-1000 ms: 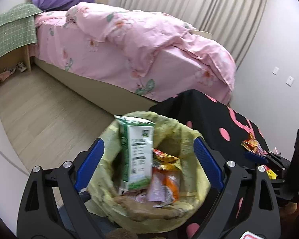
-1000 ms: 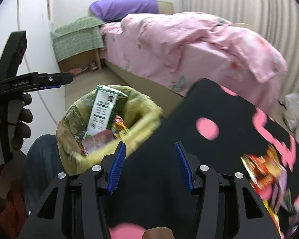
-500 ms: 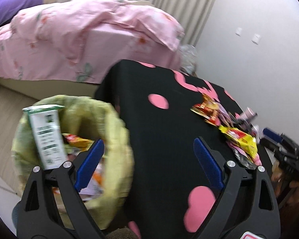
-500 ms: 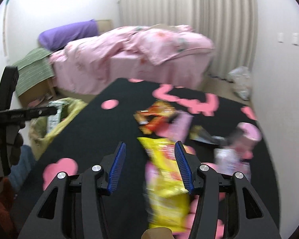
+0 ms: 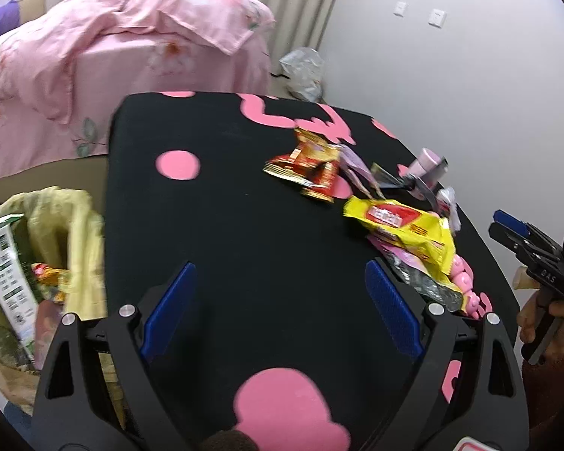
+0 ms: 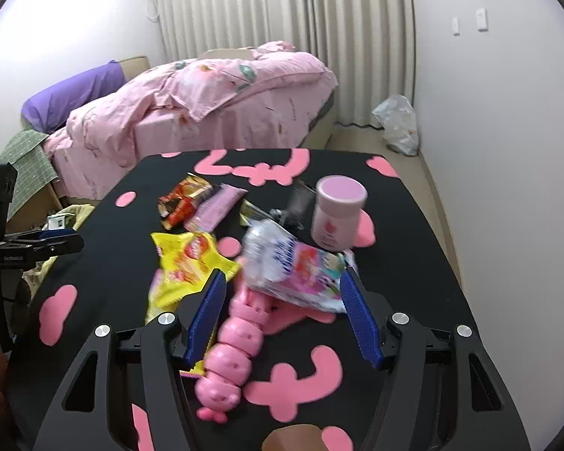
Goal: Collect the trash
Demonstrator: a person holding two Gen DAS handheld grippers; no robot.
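Litter lies on the black table (image 6: 413,225): a yellow wrapper (image 6: 188,259), a red wrapper (image 6: 184,199), a purple wrapper (image 6: 216,206) and a crinkled clear-and-pink pack (image 6: 293,267). My right gripper (image 6: 284,315) hovers just short of that pack, its jaws opening wide. A pink toy caterpillar (image 6: 237,338) lies between the pads, untouched. My left gripper (image 5: 280,308) is open over bare black tabletop (image 5: 244,225), with the yellow wrapper (image 5: 406,229) and red wrapper (image 5: 308,165) ahead to its right. The yellow-lined bin (image 5: 67,218) stands at the table's left edge, holding a green-and-white carton (image 5: 3,263).
A pink-lidded bottle (image 6: 336,214) stands upright behind the pack. A bed with a pink duvet (image 6: 206,101) fills the far side of the room. A plastic bag (image 6: 396,124) lies on the floor by the curtain. A hand holds the right gripper (image 5: 526,248) at the table's right edge.
Both views have swung from the bin to the littered table. The right gripper's jaws have spread wider and now sit over the pink toy. The left gripper stayed open and empty.
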